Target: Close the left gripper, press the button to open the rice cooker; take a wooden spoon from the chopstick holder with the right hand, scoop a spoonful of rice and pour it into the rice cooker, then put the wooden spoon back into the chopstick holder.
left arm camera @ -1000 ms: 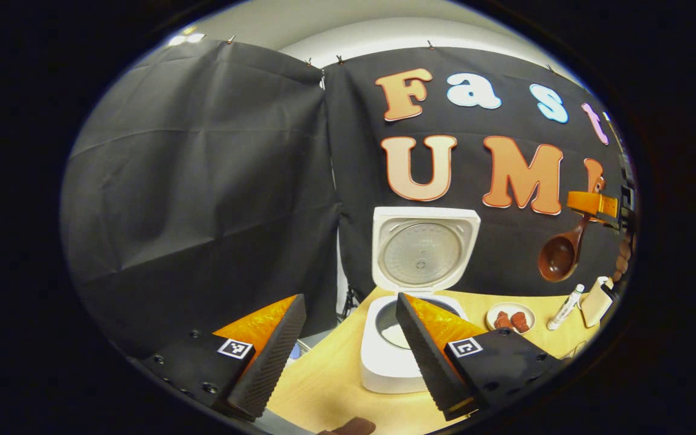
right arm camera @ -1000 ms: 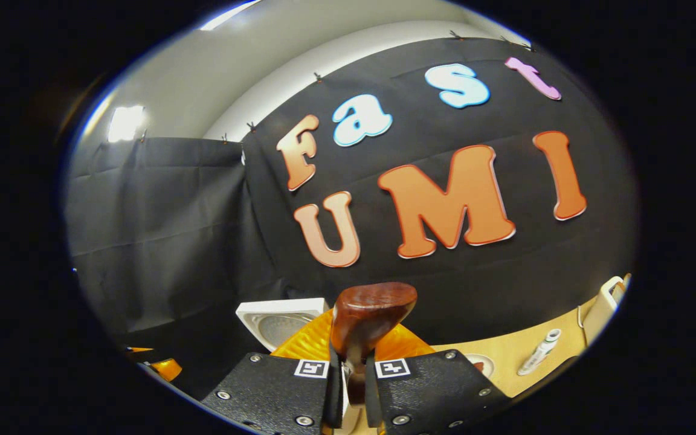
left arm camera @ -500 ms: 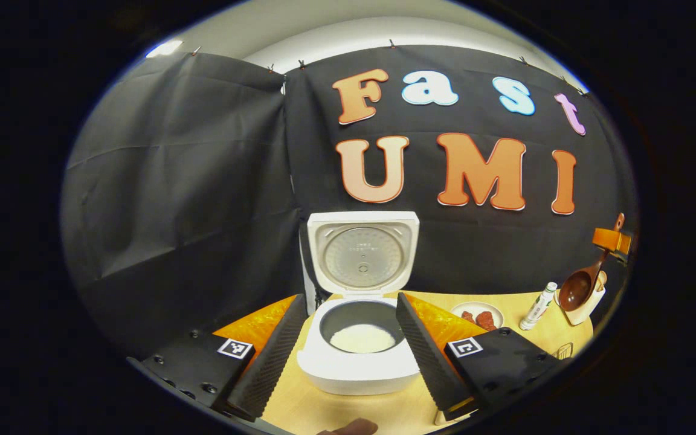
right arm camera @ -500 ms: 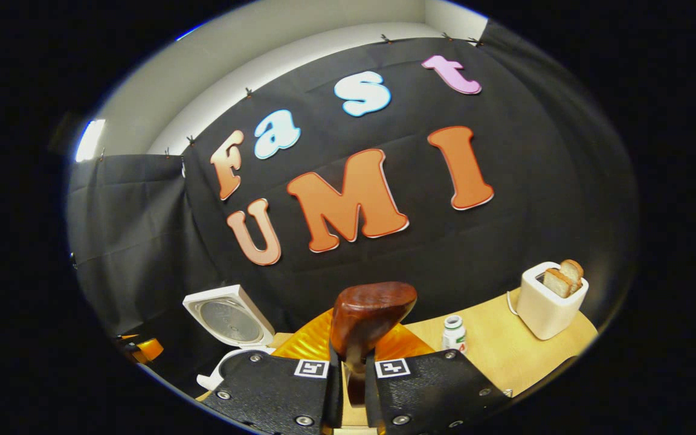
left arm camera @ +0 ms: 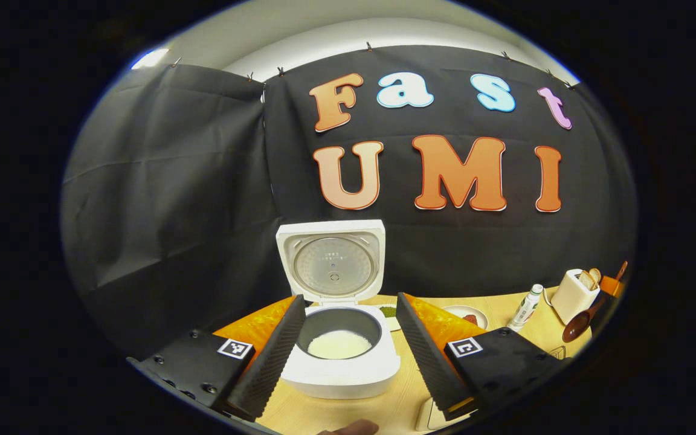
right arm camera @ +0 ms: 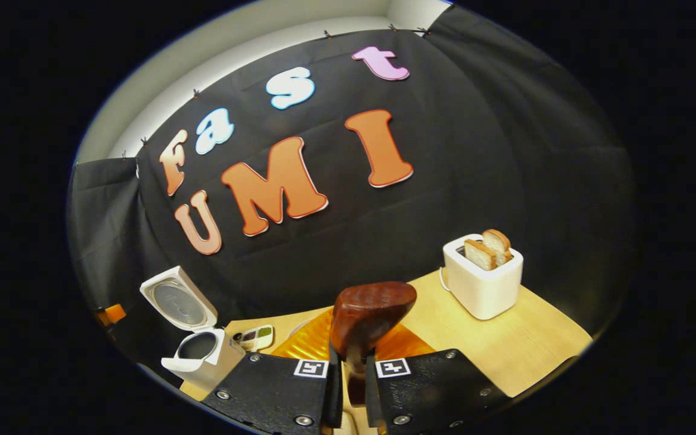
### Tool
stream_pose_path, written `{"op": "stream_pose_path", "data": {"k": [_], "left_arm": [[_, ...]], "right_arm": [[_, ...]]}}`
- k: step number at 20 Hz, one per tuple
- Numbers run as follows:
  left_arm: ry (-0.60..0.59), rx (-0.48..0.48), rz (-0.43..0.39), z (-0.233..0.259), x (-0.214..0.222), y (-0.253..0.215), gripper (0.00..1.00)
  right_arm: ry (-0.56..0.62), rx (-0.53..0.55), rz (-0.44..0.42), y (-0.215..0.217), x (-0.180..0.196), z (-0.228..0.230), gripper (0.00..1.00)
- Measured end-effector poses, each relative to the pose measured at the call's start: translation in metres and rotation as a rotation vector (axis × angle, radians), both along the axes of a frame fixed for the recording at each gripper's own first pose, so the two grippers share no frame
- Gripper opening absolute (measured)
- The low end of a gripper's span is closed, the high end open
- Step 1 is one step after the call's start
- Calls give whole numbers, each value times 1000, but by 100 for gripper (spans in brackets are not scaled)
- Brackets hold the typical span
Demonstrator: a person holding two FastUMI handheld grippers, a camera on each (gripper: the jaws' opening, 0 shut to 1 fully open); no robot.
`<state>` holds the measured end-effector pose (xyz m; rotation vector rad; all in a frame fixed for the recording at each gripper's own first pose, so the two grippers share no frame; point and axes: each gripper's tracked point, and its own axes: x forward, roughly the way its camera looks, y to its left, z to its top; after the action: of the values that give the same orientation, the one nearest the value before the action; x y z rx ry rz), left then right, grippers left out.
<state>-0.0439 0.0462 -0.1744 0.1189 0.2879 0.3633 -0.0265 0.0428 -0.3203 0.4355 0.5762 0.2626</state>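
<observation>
Pale wood forms the surface (left arm camera: 408, 386), backed by black cloth. Toward its left end in the left gripper view, the rice cooker (left arm camera: 339, 356) stands lid-up with white rice (left arm camera: 339, 345) inside, seen between the wide-apart left tongs (left arm camera: 348, 356). Farther right stand a small bottle (left arm camera: 525, 307), its label unreadable, and a toaster (left arm camera: 573, 296). The right tongs (right arm camera: 348, 374) clamp the wooden spoon (right arm camera: 372, 314).

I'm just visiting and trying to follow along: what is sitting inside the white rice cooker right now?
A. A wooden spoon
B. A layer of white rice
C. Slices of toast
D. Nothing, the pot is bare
B. In the left gripper view the rice cooker stands with its lid raised, and a pale layer of white rice lies at the bottom of its dark inner pot.
</observation>
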Motion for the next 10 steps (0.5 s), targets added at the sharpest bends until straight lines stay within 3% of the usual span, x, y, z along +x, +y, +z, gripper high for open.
{"op": "stream_pose_path", "data": {"k": [10], "left_arm": [[-6, 47, 3, 18, 8, -22, 100]], "right_arm": [[135, 2, -28, -36, -28, -95, 16]]}}
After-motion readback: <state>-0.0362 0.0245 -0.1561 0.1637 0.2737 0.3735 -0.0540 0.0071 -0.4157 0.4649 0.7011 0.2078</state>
